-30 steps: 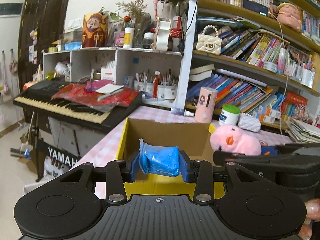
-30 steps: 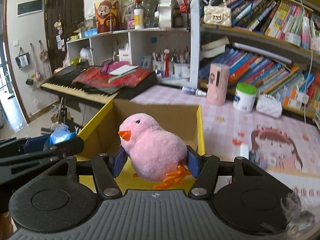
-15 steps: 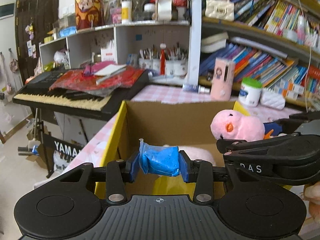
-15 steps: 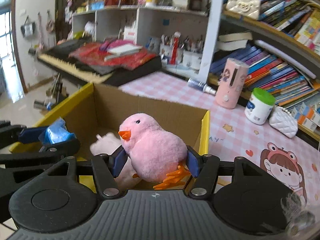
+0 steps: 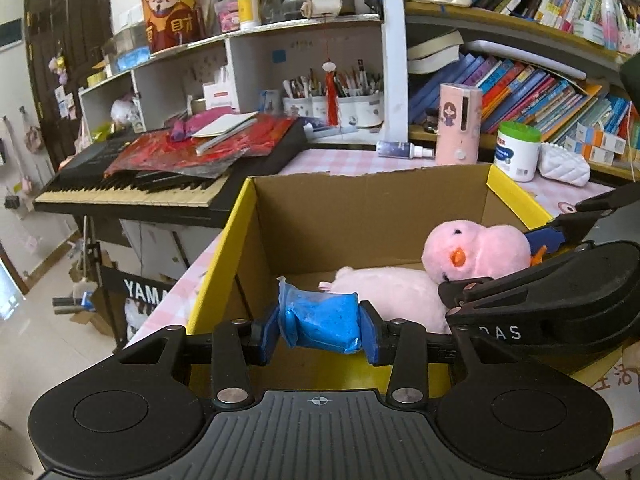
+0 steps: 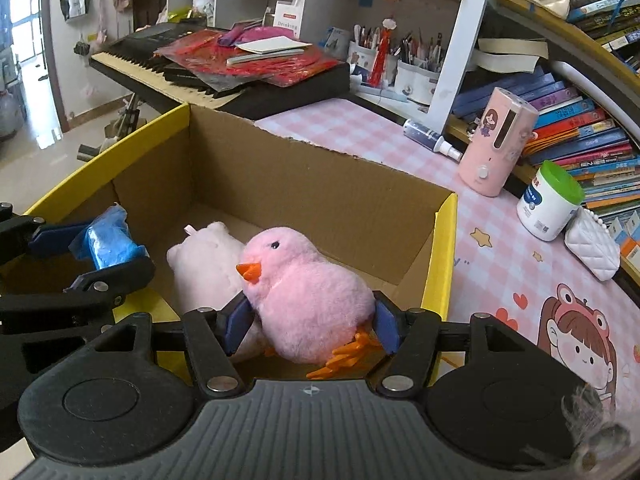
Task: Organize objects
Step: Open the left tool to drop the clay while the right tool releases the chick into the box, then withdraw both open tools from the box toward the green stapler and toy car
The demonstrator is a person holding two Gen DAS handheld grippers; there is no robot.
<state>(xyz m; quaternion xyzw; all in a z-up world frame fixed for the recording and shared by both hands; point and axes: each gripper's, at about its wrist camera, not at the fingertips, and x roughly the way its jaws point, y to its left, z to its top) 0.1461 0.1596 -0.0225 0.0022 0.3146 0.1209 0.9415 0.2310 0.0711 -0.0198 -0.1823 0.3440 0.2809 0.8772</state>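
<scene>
Two grippers hang over the open top of a cardboard box [image 6: 320, 184] with yellow flaps. The left gripper [image 5: 320, 326] has a crumpled blue packet [image 5: 322, 322] between its blue pads; both pads touch the packet's ends, and the jaws have just been opening a little with the packet between them. Whether that grip has slackened I cannot quite tell; the pads look pressed on it. Beyond these jaws and below them lies the box floor.

The right gripper [image 6: 310, 326] has a pink plush chick [image 6: 308, 292] between its pads [image 6: 386, 328], which press into the fur on both flanks; these jaws too have just been opening slightly around the toy. The chick's orange beak points off to the left of the jaws, its orange feet dangling beneath them. Just past the left pad, touching the chick, a pale pink plush [image 6: 208, 264] lies on the box floor.

To the right of the right jaws, outside the box, a checked pink tablecloth [image 6: 500, 264] carries a pink cylinder [image 6: 498, 142] and a green-lidded jar [image 6: 550, 200].
</scene>
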